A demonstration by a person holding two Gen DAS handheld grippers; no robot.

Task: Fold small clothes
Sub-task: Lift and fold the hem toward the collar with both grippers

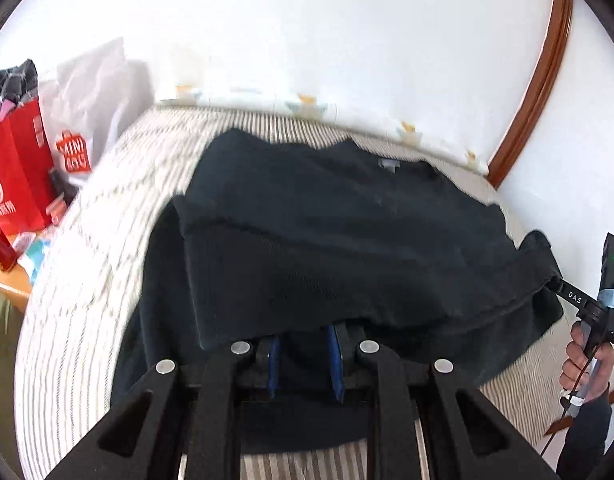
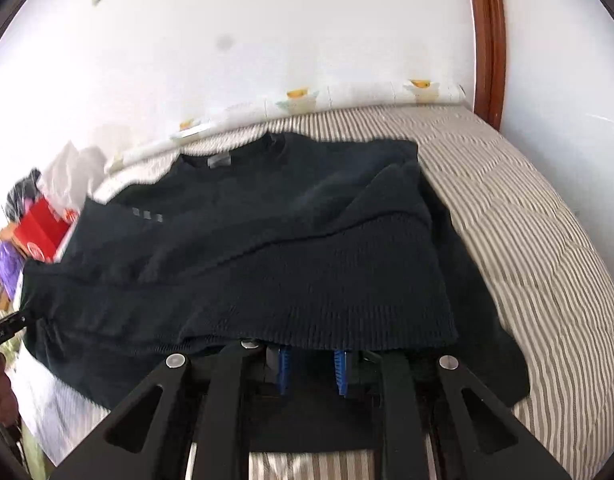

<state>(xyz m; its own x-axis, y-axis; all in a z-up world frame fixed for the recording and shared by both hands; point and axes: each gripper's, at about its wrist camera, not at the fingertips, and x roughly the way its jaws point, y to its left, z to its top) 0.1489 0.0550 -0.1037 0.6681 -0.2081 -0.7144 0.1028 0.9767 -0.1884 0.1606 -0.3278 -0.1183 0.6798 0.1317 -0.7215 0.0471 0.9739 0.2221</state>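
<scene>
**Dark sweater lifted by its hem for a fold across the bed**

A person holding a hand-held gripper in each hand raises the near edge of a dark knit sweater over a striped bed cover. The left hand-held gripper has its blue-padded jaws nearly closed, with the ribbed hem draped over the tips and apparently pinched between them. The right hand-held gripper stands the same way, narrowly open at most, its tips buried under the hem at the other side; the left wrist view shows it from the side, biting a corner of the cloth. The sweater's collar, with its small grey label, lies flat at the far side of the bed near a patterned pillow, while the lifted hem sags between the two grips. A red shopping bag and other clutter stand beyond the bed's left edge.

The risks appear to lie in the grip and the sag. The pads seem to hold only the ribbed edge, so thick knit could slip free on one side and leave the fold crooked. A folded-in sleeve on the right could also shift and bunch as the hem travels toward the collar.
</scene>
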